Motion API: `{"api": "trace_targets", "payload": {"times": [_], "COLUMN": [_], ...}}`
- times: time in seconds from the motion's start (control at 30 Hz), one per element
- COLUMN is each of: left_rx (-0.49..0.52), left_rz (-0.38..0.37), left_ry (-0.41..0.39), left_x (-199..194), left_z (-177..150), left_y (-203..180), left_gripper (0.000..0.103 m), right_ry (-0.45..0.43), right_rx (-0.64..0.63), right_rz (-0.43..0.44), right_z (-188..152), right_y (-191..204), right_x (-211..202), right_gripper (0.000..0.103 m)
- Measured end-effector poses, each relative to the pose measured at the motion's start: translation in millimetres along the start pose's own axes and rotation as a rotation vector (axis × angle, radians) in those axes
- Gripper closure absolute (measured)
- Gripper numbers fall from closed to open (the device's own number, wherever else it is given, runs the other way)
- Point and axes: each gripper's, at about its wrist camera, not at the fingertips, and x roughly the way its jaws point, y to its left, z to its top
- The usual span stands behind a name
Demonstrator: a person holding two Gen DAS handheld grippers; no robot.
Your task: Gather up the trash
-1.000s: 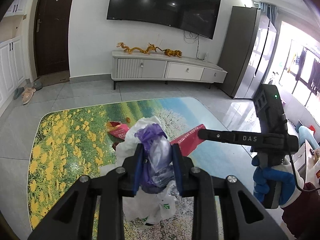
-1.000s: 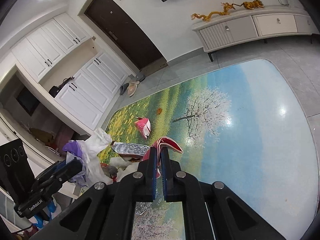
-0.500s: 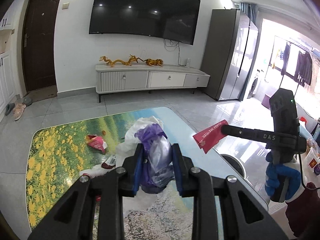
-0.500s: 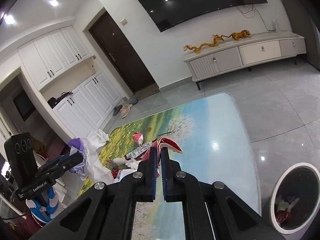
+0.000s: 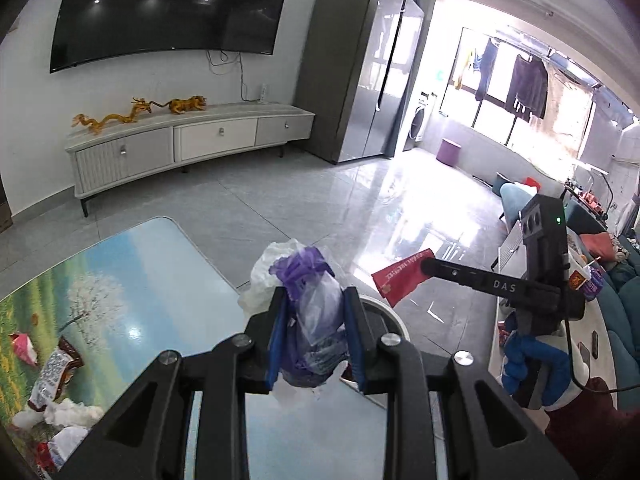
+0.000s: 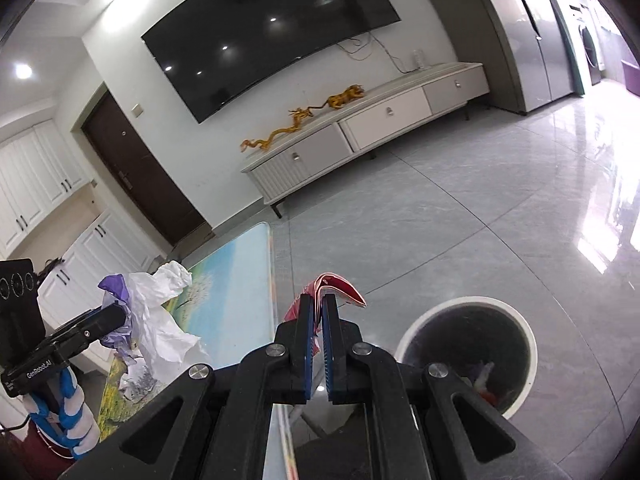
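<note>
My left gripper (image 5: pixel 316 300) is shut on a bundle of purple and clear plastic bags (image 5: pixel 314 312) with white plastic (image 5: pixel 266 276) hanging behind it, held over the table's right end. My right gripper (image 6: pixel 316 304) is shut on a flat red wrapper (image 6: pixel 340 292). That red wrapper (image 5: pixel 400 282) also shows in the left wrist view, out past the table edge. A white-rimmed round trash bin (image 6: pixel 468 356) stands on the floor just right of the right gripper, with some trash inside. Its rim (image 5: pixel 380 308) peeks out behind the left fingers.
The picture-printed table (image 5: pixel 152 276) still carries wrappers and crumpled tissue (image 5: pixel 56 360) at its left end. Grey tiled floor (image 6: pixel 460 220) lies open toward the TV cabinet (image 5: pixel 192 140) and refrigerator (image 5: pixel 360 72). A sofa and cluttered side table (image 5: pixel 592 272) stand at the right.
Both grippers have swung right, away from the middle of the table toward its end, each keeping its load. The trash bin has come into view beside the right gripper.
</note>
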Motion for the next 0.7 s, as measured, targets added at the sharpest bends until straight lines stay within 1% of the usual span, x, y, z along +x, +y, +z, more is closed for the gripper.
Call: {"api": "trace_targets", "payload": {"times": [0.07,0.13,0.17,0.3,0.37,0.43,0.5,0.6,0.7], "left_rx": [0.002,-0.003,-0.009,-0.019,-0.047,-0.101,-0.156,-0.183,-0.227], "left_rz": [-0.008,0.0,0.011,0.091,0.117,0.113,0.116,0.142,0.116], "left_ry": [0.007,0.016,0.023,0.047,0.062,0.065,0.055,0.032,0.017], "left_x": [6.6,5.5,3.3,-17.7,-33.0,-49.2,-65.2,-81.8,-94.2], "left_z": [-0.3,-4.9,-8.3,-25.6,-36.0,-44.9,-52.6,-59.0,-61.7], "left_y": [-4.1,-0.9,3.1,26.7,41.4,57.3,71.4,82.9,92.6], "left_gripper": [0.077,0.077,0.077,0.077,0.077,0.075,0.075,0.075,0.075], "right_ry": [0.002,0.006,0.007,0.007,0.006,0.005,0.005,0.006,0.004], "right_rx": [0.027,0.047,0.055,0.083,0.087,0.085,0.075,0.063,0.045], "right_rz": [-0.015,-0.025,-0.026,-0.021,-0.016,-0.011,-0.009,-0.004,-0.004], "right_z": [-3.3,-6.7,-7.9,-10.0,-9.9,-10.3,-12.7,-12.5,-10.5], "right_y": [-17.3,-30.0,-34.6,-48.2,-48.7,-46.8,-41.4,-34.0,-27.6], "right_x": [-0.7,1.6,1.2,5.6,7.3,7.3,6.5,7.1,6.1], "right_gripper": [0.098,0.098,0.098,0.098,0.098,0.098,0.098,0.098,0.098]}}
